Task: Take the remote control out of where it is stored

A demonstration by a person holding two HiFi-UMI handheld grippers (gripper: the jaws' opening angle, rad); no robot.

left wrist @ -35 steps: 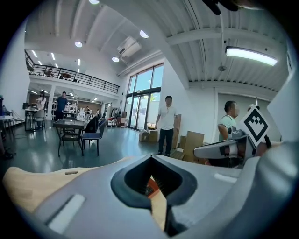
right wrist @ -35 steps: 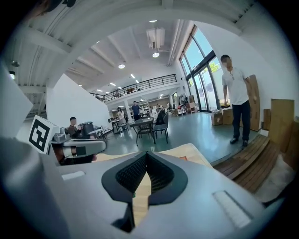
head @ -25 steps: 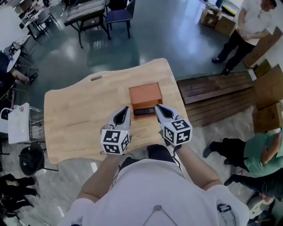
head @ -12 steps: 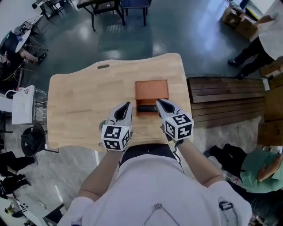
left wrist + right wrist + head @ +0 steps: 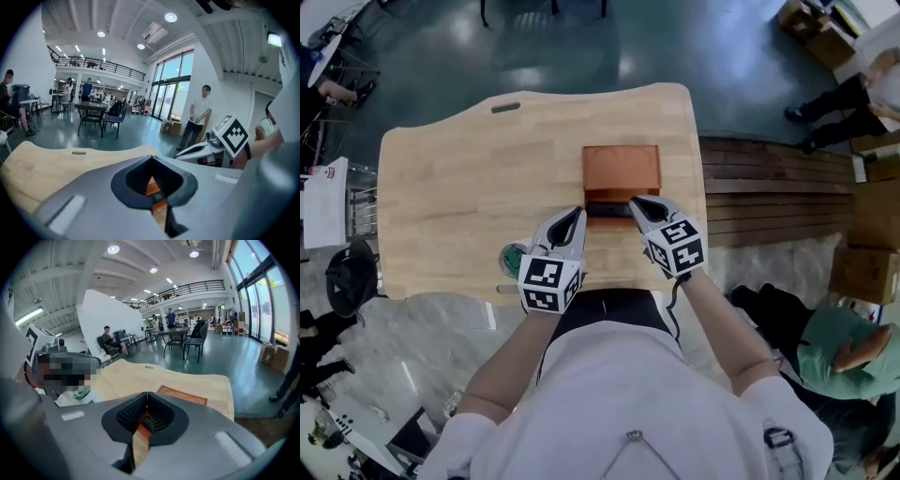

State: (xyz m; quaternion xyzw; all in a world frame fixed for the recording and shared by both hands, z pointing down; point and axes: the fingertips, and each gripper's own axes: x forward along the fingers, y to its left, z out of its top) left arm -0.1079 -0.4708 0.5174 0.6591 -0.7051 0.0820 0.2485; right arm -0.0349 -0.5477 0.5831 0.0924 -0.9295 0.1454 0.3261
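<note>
With jaws pressed together and empty, the left gripper [image 5: 575, 216] and right gripper [image 5: 637, 202] flank the remote [image 5: 606, 210] at 9 and 3 o'clock, along the box's [image 5: 621, 169] 6 o'clock edge.

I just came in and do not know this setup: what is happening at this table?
A person holds a gripper in each hand over a wooden table. The left gripper and right gripper flank the near end of a brown box, where the dark remote control lies. Both have jaws together and hold nothing; the remote is not yet out.
</note>
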